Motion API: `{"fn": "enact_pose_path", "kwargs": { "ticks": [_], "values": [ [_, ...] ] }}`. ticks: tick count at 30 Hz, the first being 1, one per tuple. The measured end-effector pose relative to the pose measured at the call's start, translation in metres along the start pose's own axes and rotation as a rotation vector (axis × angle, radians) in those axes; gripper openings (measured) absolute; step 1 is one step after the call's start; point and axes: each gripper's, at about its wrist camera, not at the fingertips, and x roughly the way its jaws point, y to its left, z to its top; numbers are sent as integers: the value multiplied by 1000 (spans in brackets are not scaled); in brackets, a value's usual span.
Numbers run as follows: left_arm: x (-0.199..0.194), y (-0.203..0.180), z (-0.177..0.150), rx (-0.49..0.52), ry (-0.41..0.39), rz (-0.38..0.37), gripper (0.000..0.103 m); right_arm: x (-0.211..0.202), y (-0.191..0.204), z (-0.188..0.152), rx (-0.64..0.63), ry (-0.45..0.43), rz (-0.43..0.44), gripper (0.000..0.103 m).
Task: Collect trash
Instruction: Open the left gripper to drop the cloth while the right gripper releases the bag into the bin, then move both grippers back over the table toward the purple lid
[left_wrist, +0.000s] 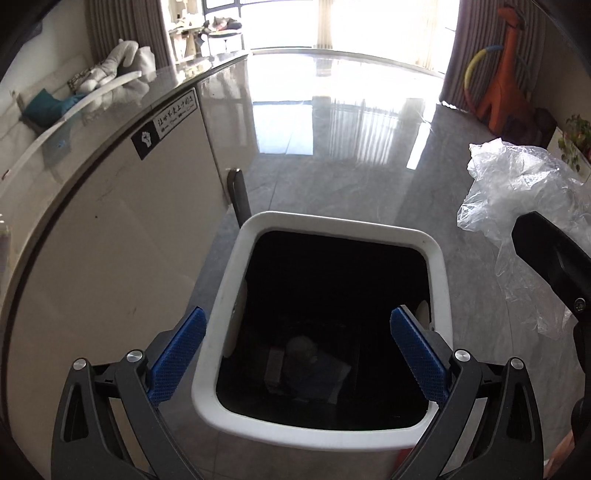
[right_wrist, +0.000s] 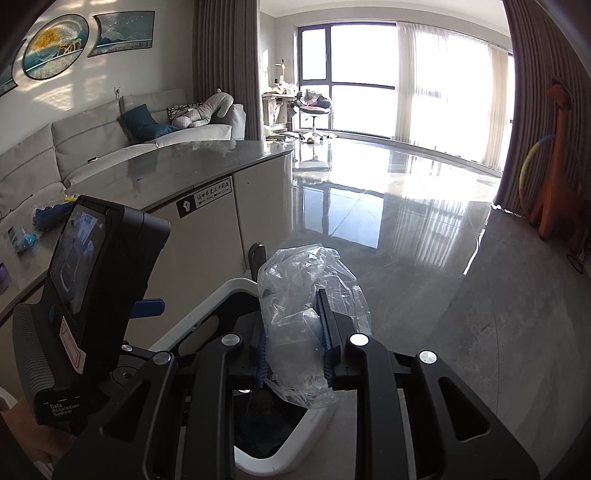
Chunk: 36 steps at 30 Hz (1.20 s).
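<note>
Trash here, a crumpled plastic bag (right_wrist: 310, 321), looks light, soft and slippery; right gripper (right_wrist: 293, 354) clamps its bunched middle above the bin (left_wrist: 436, 258), left gripper (left_wrist: 299, 354) gapes empty.

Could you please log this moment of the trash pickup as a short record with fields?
bin: white-rimmed trash bin on the grey floor, beside the counter, lid off
bin contents: a few dim items at the bottom, too dark to name
left gripper: open wide above the bin mouth, nothing between its blue pads
right gripper: closed on a crumpled clear plastic bag
bag position: by the bin's rim, not yet inside
left on counter: blue items, too small to tell
</note>
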Motion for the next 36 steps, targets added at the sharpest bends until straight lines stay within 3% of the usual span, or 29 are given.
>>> {"fn": "enact_pose_path", "kwargs": {
  "ticks": [9, 13, 14, 16, 17, 19, 23, 30, 36],
  "values": [
    [-45, 66, 8, -130, -123, 233, 98, 13, -1, -3, 3, 26, 26, 24],
    [-67, 83, 10, -130, -185, 260, 98, 24, 4, -8, -18, 64, 38, 26],
    [-71, 84, 9, -128, -196, 267, 98, 27, 6, -9, -26, 74, 39, 30],
    [-77, 86, 6, -119, -213, 269, 98, 34, 13, -11, -43, 118, 36, 71],
    [-78, 86, 6, -114, -217, 265, 98, 39, 18, -12, -56, 140, 25, 98],
    [-84, 87, 2, -103, -228, 254, 98, 41, 25, -17, -92, 126, -34, 98],
    [-98, 93, -3, -103, -242, 232, 98, 36, 34, -12, -144, 95, -66, 98],
    [-118, 111, -11, -151, -277, 246, 98, 14, 42, 13, -59, 0, 20, 98],
    [-142, 147, -23, -255, -305, 324, 98, 5, 67, 38, -59, -61, 103, 98]
  ]
}}
